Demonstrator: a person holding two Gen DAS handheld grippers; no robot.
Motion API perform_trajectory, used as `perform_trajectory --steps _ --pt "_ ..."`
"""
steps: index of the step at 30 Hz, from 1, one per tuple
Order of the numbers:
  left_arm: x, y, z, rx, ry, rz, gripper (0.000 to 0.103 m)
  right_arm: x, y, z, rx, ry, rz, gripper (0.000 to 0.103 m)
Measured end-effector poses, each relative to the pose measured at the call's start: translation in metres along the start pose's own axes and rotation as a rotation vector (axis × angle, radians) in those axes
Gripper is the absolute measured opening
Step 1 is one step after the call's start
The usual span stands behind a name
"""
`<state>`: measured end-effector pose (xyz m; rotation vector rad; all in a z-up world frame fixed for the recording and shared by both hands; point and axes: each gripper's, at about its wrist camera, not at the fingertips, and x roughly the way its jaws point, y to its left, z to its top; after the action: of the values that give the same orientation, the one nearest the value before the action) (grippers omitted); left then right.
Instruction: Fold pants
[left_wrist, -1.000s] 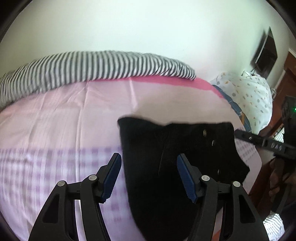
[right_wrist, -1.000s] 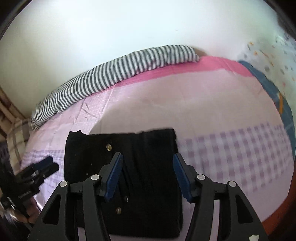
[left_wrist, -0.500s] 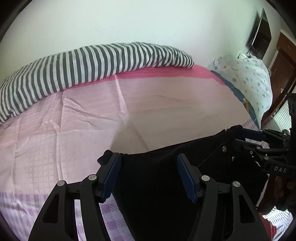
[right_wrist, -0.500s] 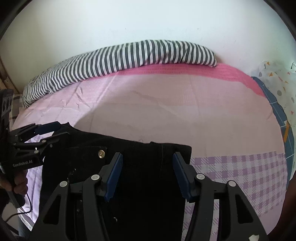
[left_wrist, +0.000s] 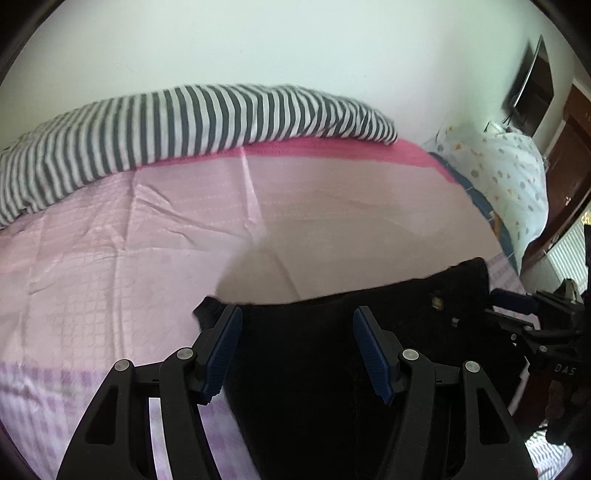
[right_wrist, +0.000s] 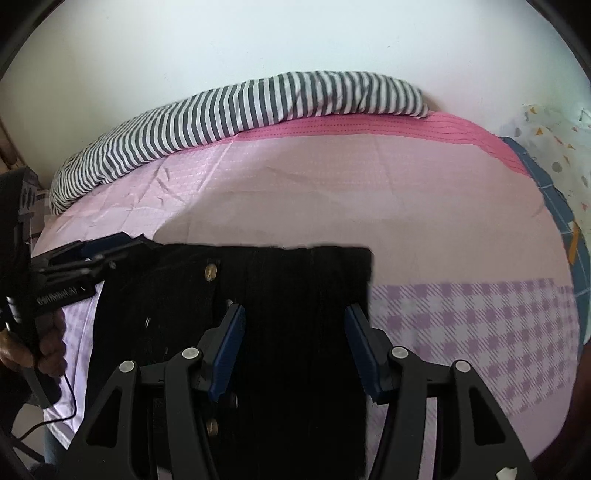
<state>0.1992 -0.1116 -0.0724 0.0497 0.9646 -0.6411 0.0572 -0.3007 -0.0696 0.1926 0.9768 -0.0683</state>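
Black pants (left_wrist: 314, 369) lie flat on the pink bed sheet (left_wrist: 147, 240), a brass button (right_wrist: 210, 273) showing near their far edge. My left gripper (left_wrist: 297, 343) hovers open over the pants' left part, its blue pads (left_wrist: 221, 347) apart and the cloth's far left corner just beside the left pad. My right gripper (right_wrist: 293, 339) stands open over the pants (right_wrist: 288, 295) toward their right edge. Each wrist view also shows the other gripper: the left one (right_wrist: 92, 254) at the pants' far left corner, the right one (left_wrist: 517, 310) at their right side. Neither pinches cloth.
A striped bolster (left_wrist: 184, 122) runs along the wall at the bed's far side. A patterned duvet (left_wrist: 509, 177) is piled at the right end, with a wall screen (left_wrist: 532, 88) and wooden door behind. A hand (right_wrist: 48, 350) and cable (right_wrist: 55, 417) hang off the bed's left edge.
The left gripper has drawn back and sunk, so the pants' far edge now sits at its fingertips. The right gripper rolled and tilted a little. Both jaws kept their width.
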Motion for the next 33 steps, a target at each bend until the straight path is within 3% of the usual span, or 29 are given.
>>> perform_trajectory --steps 7,11,16,19,22,27,29,33 --pt "-0.046 -0.028 -0.041 0.110 -0.014 -0.023 0.063 -0.017 -0.018 -0.051 0.038 0.081 -0.040 0.053" --pt "-0.051 -0.051 -0.071 0.178 0.050 -0.076 0.063 -0.017 -0.031 -0.070 0.124 0.103 -0.010 0.052" --pt "-0.041 -0.063 -0.101 0.182 0.152 -0.090 0.063 -0.018 -0.032 -0.076 0.132 0.110 -0.005 0.052" --pt "-0.041 -0.066 -0.110 0.199 0.145 -0.073 0.063 -0.016 -0.043 -0.078 0.189 0.110 0.055 0.053" --pt "-0.046 -0.060 -0.106 0.134 0.150 -0.102 0.063 -0.013 -0.063 -0.080 0.262 0.114 0.177 0.059" --pt "-0.058 -0.022 -0.098 -0.085 0.121 -0.178 0.063 -0.003 -0.098 -0.084 0.391 0.140 0.408 0.059" --pt "-0.055 -0.003 -0.097 -0.177 0.138 -0.198 0.063 0.002 -0.104 -0.085 0.406 0.149 0.462 0.059" --pt "-0.049 0.014 -0.098 -0.265 0.162 -0.216 0.063 0.011 -0.115 -0.083 0.422 0.173 0.525 0.060"
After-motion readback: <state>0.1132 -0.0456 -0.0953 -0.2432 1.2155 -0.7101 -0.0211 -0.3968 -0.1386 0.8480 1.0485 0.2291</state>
